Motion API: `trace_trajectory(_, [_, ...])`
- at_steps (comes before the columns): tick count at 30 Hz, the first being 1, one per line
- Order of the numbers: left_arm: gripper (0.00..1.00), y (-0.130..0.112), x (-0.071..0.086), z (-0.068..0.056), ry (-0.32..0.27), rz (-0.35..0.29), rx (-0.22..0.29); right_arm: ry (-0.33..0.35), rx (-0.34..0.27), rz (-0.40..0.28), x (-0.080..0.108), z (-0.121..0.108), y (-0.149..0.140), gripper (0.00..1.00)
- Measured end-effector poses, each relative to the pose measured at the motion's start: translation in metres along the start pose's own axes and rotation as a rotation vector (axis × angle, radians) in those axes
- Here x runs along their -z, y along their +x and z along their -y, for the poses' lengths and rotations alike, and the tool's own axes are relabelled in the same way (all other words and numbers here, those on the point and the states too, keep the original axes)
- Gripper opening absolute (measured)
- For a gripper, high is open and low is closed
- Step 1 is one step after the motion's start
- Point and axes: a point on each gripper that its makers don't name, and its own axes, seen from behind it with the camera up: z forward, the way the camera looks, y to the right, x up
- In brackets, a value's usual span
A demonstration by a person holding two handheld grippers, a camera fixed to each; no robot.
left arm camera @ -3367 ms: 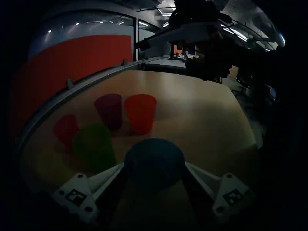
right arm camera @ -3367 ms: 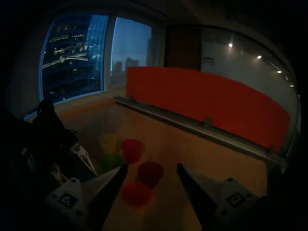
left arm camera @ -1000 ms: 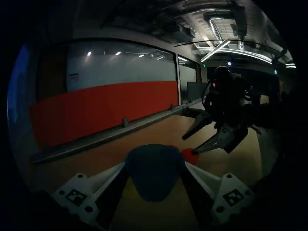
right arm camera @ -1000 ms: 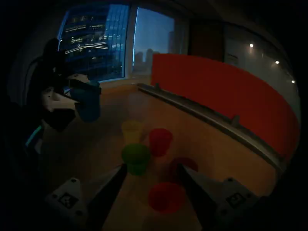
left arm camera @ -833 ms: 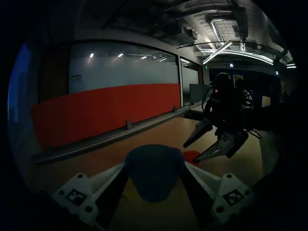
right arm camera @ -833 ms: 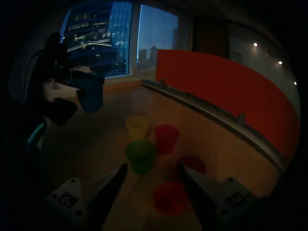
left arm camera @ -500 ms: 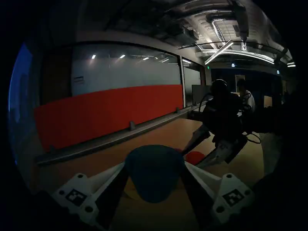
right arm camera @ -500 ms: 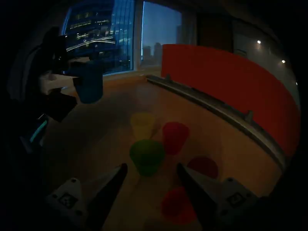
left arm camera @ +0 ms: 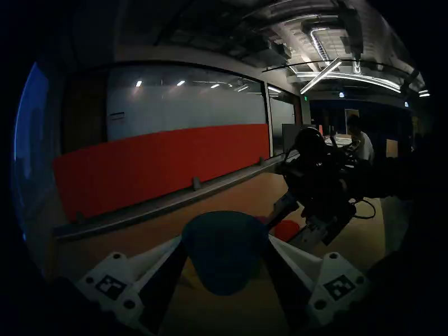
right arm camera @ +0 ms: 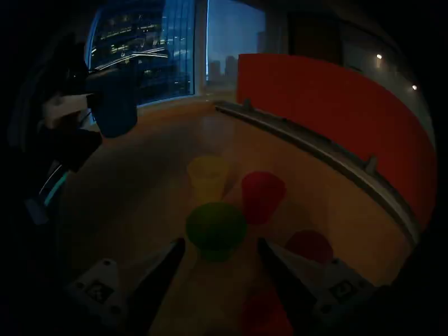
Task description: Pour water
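My left hand-held gripper is clamped on the blue cup, both fingers pressing its sides. In the right gripper view that blue cup hangs raised above the counter, off left by the window. My right hand-held gripper has its fingers apart, nothing gripped, with the green cup just ahead of the gap (touching or not, I can't tell). Behind it, the yellow cup and red cup stand side by side. A dark red cup sits right of the green cup. Lighting is dim.
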Motion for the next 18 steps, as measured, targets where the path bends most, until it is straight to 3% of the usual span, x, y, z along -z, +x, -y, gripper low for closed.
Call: trace_trajectory(18, [0.86,-0.005,0.004,0.006,0.01,0.007,-0.004,-0.022,-0.019,0.054,-0.031,0.003,-0.004,1.0])
